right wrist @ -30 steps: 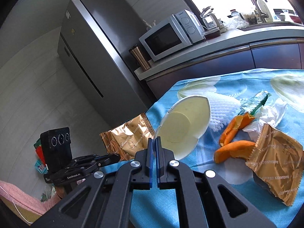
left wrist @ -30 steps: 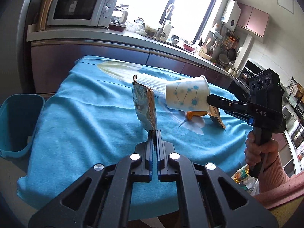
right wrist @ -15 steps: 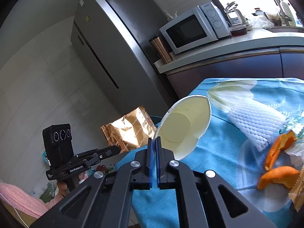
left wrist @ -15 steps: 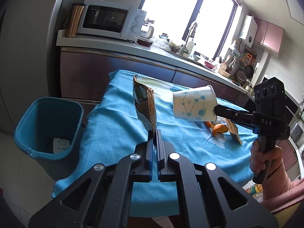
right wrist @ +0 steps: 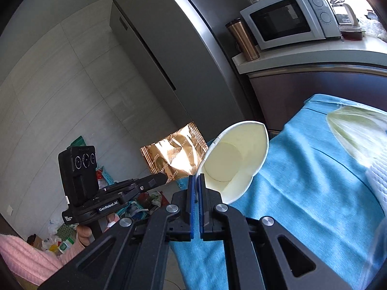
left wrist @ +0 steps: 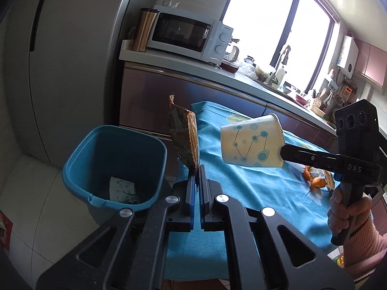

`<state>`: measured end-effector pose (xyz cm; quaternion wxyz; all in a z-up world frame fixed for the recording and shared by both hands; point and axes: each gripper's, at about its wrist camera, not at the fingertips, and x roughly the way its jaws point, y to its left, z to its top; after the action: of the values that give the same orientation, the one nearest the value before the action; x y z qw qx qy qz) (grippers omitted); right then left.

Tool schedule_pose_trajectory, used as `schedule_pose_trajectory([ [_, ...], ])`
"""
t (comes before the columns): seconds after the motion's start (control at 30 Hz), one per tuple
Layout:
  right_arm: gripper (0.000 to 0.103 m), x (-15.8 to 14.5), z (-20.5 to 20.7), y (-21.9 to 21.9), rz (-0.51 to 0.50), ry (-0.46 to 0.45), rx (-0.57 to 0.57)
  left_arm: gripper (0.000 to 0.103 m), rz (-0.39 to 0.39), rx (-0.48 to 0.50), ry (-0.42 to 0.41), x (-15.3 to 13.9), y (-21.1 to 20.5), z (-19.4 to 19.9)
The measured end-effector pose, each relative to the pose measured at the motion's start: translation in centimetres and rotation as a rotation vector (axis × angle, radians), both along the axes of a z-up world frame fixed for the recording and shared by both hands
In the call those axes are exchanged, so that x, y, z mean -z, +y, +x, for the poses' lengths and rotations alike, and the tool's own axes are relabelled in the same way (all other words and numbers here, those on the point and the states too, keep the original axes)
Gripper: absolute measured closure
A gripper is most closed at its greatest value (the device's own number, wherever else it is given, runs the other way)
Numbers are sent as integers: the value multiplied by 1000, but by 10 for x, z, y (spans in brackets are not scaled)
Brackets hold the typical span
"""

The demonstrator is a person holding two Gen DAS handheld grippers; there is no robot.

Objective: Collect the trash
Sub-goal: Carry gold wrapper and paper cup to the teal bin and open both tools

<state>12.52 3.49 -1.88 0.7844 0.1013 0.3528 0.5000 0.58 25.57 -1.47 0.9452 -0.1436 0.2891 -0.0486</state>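
My left gripper (left wrist: 197,169) is shut on a gold snack wrapper (left wrist: 185,136), held upright beside the rim of the blue trash bin (left wrist: 72,166). The wrapper also shows in the right wrist view (right wrist: 174,154). My right gripper (right wrist: 196,181) is shut on the rim of a white paper cup (right wrist: 235,162), squashing it; in the left wrist view the dotted cup (left wrist: 251,143) hangs over the blue tablecloth (left wrist: 241,183), right of the wrapper. The bin holds a crumpled cup (left wrist: 122,188).
Orange peel (left wrist: 314,181) lies far right on the table, white foam netting (right wrist: 377,181) on the cloth. A fridge (left wrist: 60,60) stands behind the bin, a counter with a microwave (left wrist: 186,37) beyond. Bags clutter the floor (right wrist: 135,207).
Both grippers have swung left, away from the table's middle towards the bin, carrying the wrapper and the cup. The bin now sits close under the wrapper.
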Motion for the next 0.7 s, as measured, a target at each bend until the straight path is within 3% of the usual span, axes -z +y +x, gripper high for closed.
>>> schedule_pose_trajectory([
  [0.4, 101, 14, 22, 79, -95, 16, -77, 100, 16, -124, 87, 29, 46, 21],
  [0.7, 101, 34, 38, 123, -172, 67, -103, 100, 20, -163, 151, 55, 63, 42],
])
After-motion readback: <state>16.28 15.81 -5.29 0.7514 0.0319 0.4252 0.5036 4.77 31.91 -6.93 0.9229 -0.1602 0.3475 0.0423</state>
